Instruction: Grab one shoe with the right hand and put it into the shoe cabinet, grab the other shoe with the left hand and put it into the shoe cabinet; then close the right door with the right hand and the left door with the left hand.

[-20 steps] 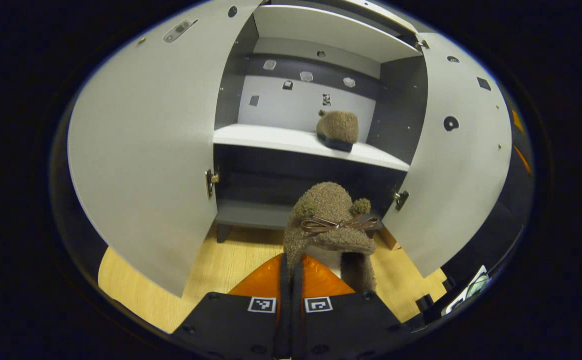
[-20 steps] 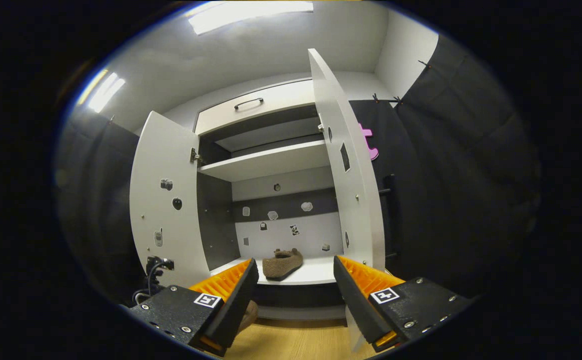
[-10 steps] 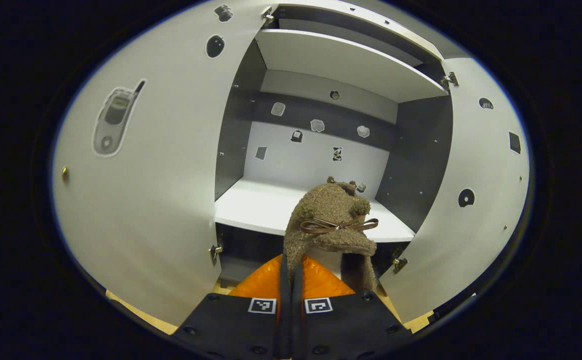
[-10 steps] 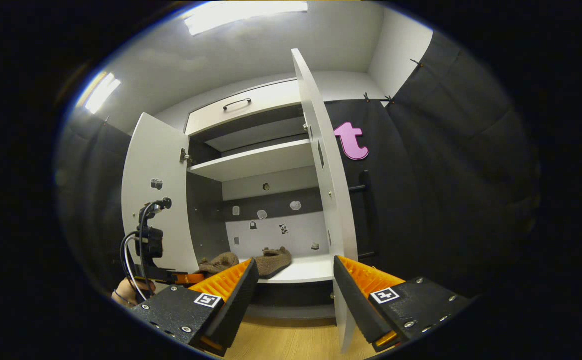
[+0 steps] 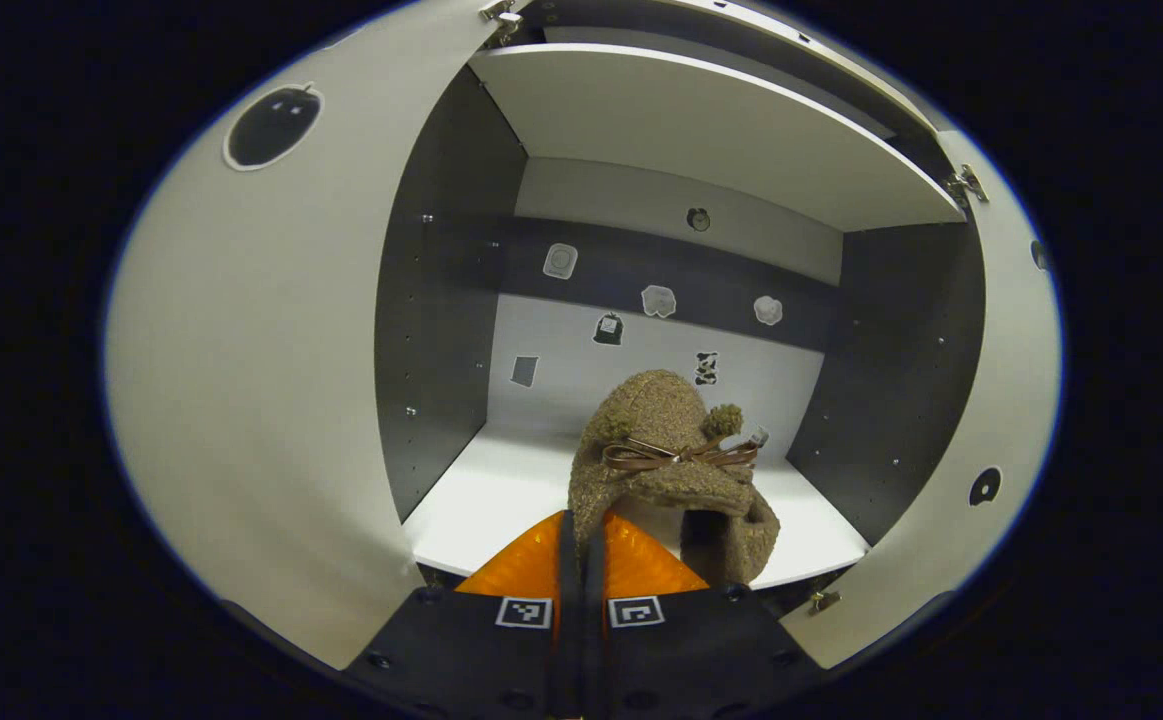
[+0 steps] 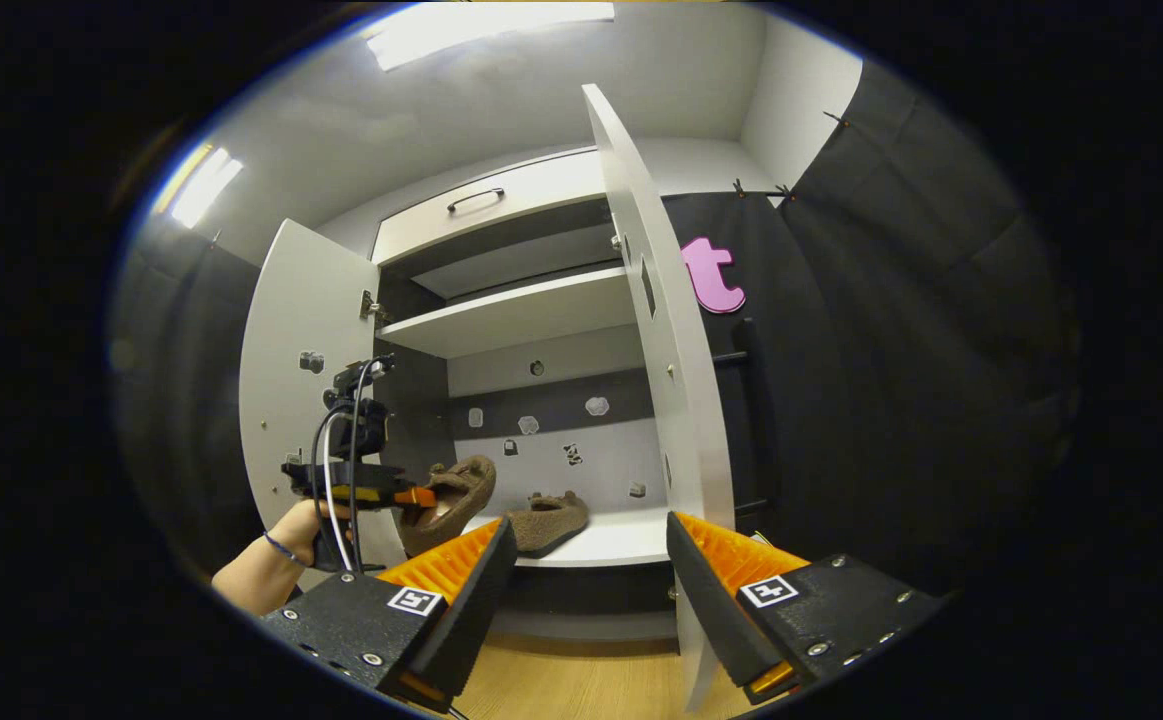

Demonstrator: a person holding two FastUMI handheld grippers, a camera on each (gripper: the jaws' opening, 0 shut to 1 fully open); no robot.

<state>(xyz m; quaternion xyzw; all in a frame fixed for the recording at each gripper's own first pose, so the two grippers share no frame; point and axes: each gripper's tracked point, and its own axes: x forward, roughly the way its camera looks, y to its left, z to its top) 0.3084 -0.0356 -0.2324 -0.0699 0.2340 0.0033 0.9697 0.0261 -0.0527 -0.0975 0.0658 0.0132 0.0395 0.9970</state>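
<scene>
In the left gripper view my left gripper (image 5: 581, 530) is shut on the rim of a fuzzy brown slipper with a bow (image 5: 669, 465). It holds the slipper toe-up just above the front of the cabinet's white middle shelf (image 5: 486, 500). In the right gripper view the other brown slipper (image 6: 548, 521) lies on that shelf (image 6: 621, 540). There a hand carries the left gripper (image 6: 409, 497) with its slipper (image 6: 456, 495) at the shelf's left front. My right gripper (image 6: 589, 570) hangs open and holds nothing, in front of the cabinet and below the shelf. Both doors stand open.
The left door (image 5: 241, 380) and right door (image 5: 1006, 400) flank the opening. In the right gripper view the right door (image 6: 661, 330) stands edge-on just above my right finger. A second shelf (image 6: 511, 315) and a drawer (image 6: 481, 210) sit above, with wooden floor (image 6: 581, 685) below.
My left gripper has risen and moved forward with its slipper, from floor height to the middle shelf's front edge. The right gripper has stayed open, shifting only slightly.
</scene>
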